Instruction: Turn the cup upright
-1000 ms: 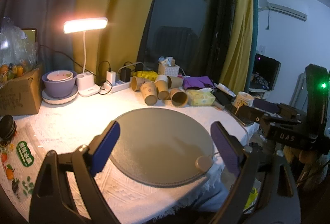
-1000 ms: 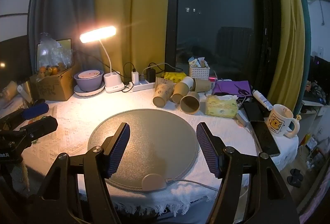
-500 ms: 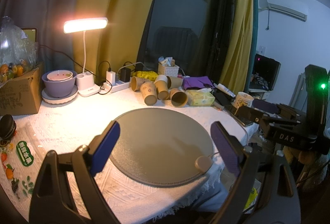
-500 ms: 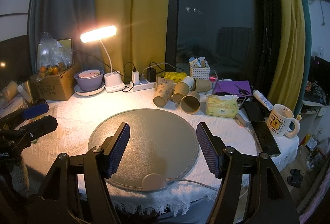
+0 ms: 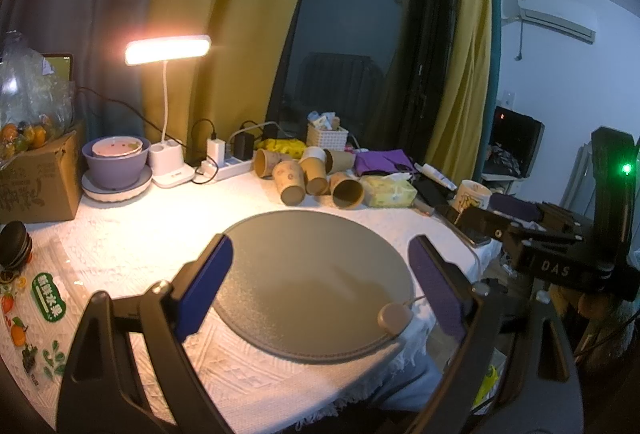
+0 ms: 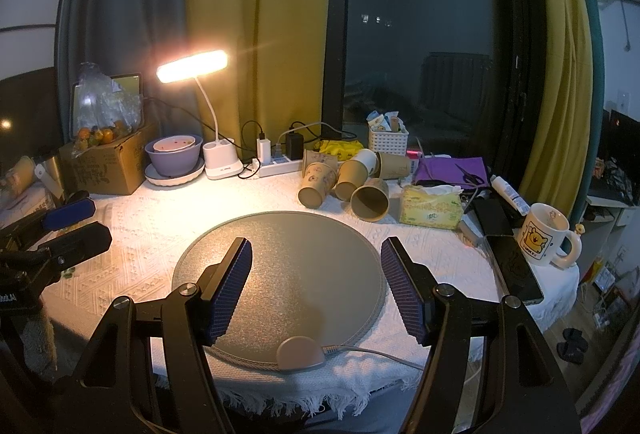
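Several brown paper cups [image 6: 370,198] lie on their sides in a cluster at the back of the table, behind the round grey mat [image 6: 296,258]; they also show in the left wrist view [image 5: 347,191]. My right gripper [image 6: 316,284] is open and empty, hovering over the mat's near part. My left gripper [image 5: 320,284] is open and empty above the mat [image 5: 316,266] from the left side. The left gripper also shows at the left edge of the right wrist view [image 6: 72,226], and the right gripper at the right of the left wrist view [image 5: 516,218].
A lit desk lamp [image 6: 192,66], a purple bowl [image 6: 174,154], a cardboard box [image 6: 108,166] and a power strip [image 6: 280,164] stand at the back left. A tissue pack [image 6: 430,210], a phone [image 6: 512,266] and a white mug [image 6: 542,234] sit at the right.
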Demonstrator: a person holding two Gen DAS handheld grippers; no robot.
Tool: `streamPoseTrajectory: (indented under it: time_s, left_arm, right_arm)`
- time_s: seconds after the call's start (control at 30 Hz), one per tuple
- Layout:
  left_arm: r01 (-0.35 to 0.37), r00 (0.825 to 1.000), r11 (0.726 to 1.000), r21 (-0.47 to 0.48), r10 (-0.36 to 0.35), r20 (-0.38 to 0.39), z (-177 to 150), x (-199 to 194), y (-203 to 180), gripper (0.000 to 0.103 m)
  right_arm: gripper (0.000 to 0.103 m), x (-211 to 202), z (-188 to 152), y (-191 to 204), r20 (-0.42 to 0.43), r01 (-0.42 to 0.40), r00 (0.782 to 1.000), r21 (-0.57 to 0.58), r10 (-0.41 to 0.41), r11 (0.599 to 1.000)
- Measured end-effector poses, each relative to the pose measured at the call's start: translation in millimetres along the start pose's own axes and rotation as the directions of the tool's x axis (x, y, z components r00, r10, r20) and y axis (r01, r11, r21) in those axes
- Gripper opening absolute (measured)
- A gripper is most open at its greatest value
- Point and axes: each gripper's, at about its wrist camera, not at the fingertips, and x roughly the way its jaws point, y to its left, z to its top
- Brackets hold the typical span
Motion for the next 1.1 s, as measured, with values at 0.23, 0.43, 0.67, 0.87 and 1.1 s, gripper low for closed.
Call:
streamPoseTrajectory:
  time_s: [0.23,0.43,0.67,0.87,1.1]
  left_arm:
    - [0.0,1.0,1.0,-0.002,0.0,0.001,0.2,-0.2,0.9,0.09]
    - [0.002,1.0,1.0,-0.001,-0.002,0.0,2.2,0.0,0.0,0.09]
    - [0.004,1.0,1.0,-0.002,-0.004,0.003,3.7,-0.9,-0.5,0.09]
    - [0.006,1.0,1.0,-0.003,-0.006,0.003,4.8,-1.4,-1.3,0.09]
    - [0.007,1.0,1.0,0.001,-0.007,0.01,6.3,-1.9,-3.8,0.09]
  right_arm:
    - [0.07,0.3,0.6,0.6,-0.001,0.0,1.0,0.0,0.0,1.0]
    - [0.07,0.4,0.6,0.9,-0.002,0.0,1.0,-0.001,0.0,1.0]
    - [0.07,0.2,0.8,1.0,0.0,0.0,1.0,-0.001,0.0,1.0]
    - [0.07,0.0,1.3,1.1,-0.001,0.0,1.0,-0.001,0.0,1.0]
    - [0.07,-0.6,1.8,1.7,0.0,0.001,1.0,-0.001,-0.001,1.0]
